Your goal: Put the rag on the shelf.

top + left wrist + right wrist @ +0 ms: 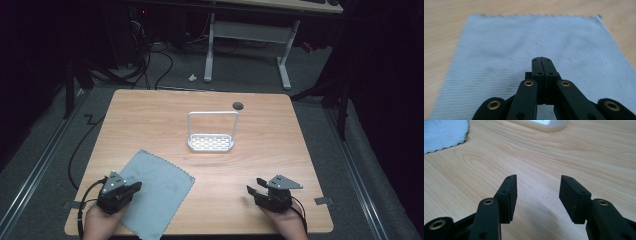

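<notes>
A grey-blue cloth (pixel 152 192) lies flat on the wooden table (pixel 150 120) at the front left; the left gripper view shows the cloth (pixel 524 42) spread out ahead. My left gripper (pixel 135 187) rests over its left part, jaws pressed together with nothing between them (pixel 541 59). A white rack (pixel 211 132) with a wire hoop stands near the table's middle. My right gripper (pixel 252 191) sits at the front right, open over bare wood (pixel 537 185). The rack's base (pixel 544 124) and the cloth's corner (pixel 444 131) lie ahead of it.
A dark round hole (pixel 238 105) marks the table's far edge. Behind the table stand a white desk frame (pixel 247 45) and loose cables (pixel 160 65) on the grey floor. Bare wood lies between the cloth and the right gripper.
</notes>
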The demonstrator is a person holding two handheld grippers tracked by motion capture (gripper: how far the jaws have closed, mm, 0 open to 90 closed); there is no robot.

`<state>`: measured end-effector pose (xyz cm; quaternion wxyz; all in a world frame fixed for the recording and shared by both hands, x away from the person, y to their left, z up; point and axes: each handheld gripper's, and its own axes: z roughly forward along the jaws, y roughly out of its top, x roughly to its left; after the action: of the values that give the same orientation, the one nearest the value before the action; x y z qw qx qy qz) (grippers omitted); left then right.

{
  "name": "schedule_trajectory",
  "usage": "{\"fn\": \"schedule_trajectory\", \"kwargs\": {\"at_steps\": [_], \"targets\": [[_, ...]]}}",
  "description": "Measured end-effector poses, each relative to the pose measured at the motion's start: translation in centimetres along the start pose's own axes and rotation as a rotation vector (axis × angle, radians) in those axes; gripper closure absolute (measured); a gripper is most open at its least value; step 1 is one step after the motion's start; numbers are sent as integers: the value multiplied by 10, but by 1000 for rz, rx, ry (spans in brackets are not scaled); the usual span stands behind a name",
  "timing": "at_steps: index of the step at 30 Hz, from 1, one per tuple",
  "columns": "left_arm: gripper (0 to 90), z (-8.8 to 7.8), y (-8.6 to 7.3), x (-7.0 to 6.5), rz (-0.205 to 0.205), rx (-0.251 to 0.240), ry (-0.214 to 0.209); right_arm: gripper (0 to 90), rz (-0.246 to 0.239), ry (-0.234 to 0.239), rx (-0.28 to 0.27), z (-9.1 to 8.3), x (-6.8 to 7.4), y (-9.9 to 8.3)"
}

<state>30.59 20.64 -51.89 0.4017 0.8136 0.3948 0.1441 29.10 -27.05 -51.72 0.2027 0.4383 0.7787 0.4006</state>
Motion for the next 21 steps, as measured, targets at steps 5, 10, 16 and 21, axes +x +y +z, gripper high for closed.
{"fn": "schedule_trajectory", "kwargs": {"at_steps": [5, 10, 16, 21], "targets": [[898, 3, 2, -24, 71, 47, -17, 494, -33, 14, -1, 5, 3, 5], [898, 7, -1, -35, 115, 102, -24, 494, -33, 24, -8, 6, 2, 7], [898, 15, 1, -44, 149, 119, -24, 494, -23, 22, -12, 4, 0, 6], [898, 29, 11, -53, 169, 107, -45, 495, -15, 5, -5, -2, -2, -1]]}}
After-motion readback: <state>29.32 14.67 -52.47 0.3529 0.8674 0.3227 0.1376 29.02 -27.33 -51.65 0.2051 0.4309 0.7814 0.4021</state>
